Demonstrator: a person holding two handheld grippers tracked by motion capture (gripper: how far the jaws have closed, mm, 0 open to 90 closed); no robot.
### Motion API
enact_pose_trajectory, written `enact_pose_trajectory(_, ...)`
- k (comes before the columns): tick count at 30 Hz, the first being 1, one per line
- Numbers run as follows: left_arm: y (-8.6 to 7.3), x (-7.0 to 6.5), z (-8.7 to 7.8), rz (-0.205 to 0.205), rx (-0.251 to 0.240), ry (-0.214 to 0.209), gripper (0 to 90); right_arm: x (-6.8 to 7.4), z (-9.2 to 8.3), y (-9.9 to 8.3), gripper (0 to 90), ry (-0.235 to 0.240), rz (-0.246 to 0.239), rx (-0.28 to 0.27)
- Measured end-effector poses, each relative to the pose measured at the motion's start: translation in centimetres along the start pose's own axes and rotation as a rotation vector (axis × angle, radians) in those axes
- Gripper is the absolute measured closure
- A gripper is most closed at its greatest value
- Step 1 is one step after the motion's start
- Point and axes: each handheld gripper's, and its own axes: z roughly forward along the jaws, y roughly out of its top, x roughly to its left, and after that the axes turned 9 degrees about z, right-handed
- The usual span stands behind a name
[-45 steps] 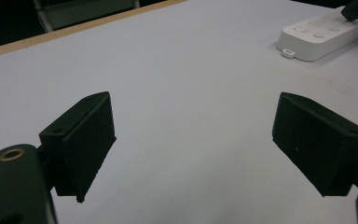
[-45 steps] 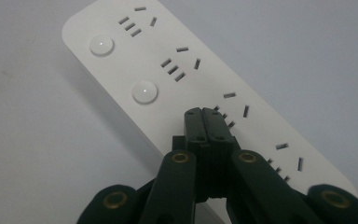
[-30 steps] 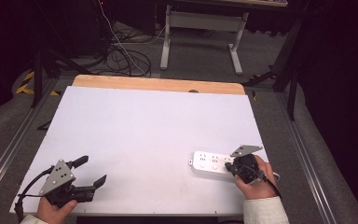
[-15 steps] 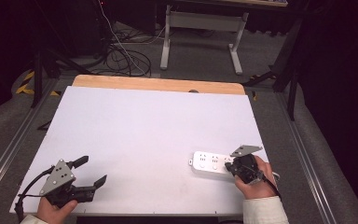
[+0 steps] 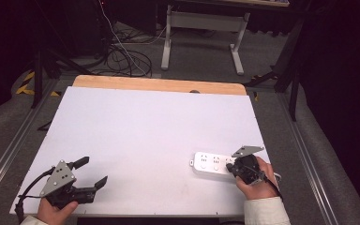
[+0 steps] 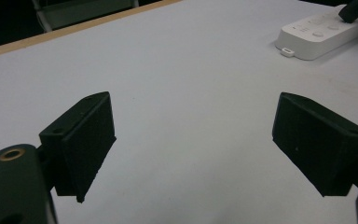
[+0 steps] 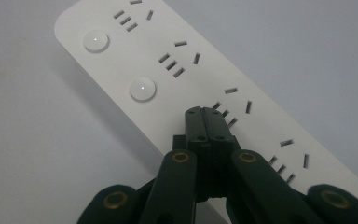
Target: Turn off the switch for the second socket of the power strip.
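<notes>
A white power strip with round buttons and socket slots lies on the white table near its right front. My right gripper is shut, jaws pressed together, and its tips rest on top of the power strip about midway along, beside the second round button. Whether the tips cover a third button I cannot tell. My left gripper stands open at the table's left front, nothing between its jaws; its pads hover low over bare table. The power strip lies far to its right.
The white board covers the table, with a wooden strip along its far edge. Metal rails run along both sides. Beyond the table stand a desk frame and loose cables on the floor.
</notes>
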Motion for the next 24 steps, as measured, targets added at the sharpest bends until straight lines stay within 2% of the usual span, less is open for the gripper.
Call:
enact_pose_trajectory(2,0.0,0.0,0.0,0.000,0.000,0.000,13.7,0.1,-0.1,0.0,90.0,-0.013,-0.015,-0.006)
enact_pose_trajectory(3,0.0,0.0,0.0,-0.001,0.001,0.001,13.7,0.3,-0.3,-0.1,90.0,-0.030,-0.029,-0.037)
enact_pose_trajectory(5,0.0,0.1,0.1,-0.007,0.001,-0.002,13.7,0.6,-0.4,-0.1,90.0,-0.024,-0.055,-0.035)
enact_pose_trajectory(6,0.0,0.1,0.2,-0.008,0.001,-0.002,13.7,1.0,-0.7,0.0,90.0,-0.019,-0.068,-0.067)
enact_pose_trajectory(8,0.0,0.1,0.2,-0.005,0.002,-0.002,13.7,1.1,-1.0,0.2,90.0,-0.026,-0.076,-0.081)
enact_pose_trajectory(12,0.0,0.0,0.1,-0.006,0.000,-0.003,13.7,1.6,-2.0,0.6,90.0,-0.041,-0.081,-0.120)
enact_pose_trajectory(24,0.0,0.0,0.1,-0.006,-0.001,-0.002,13.7,1.8,-2.9,0.7,90.0,-0.028,-0.079,-0.159)
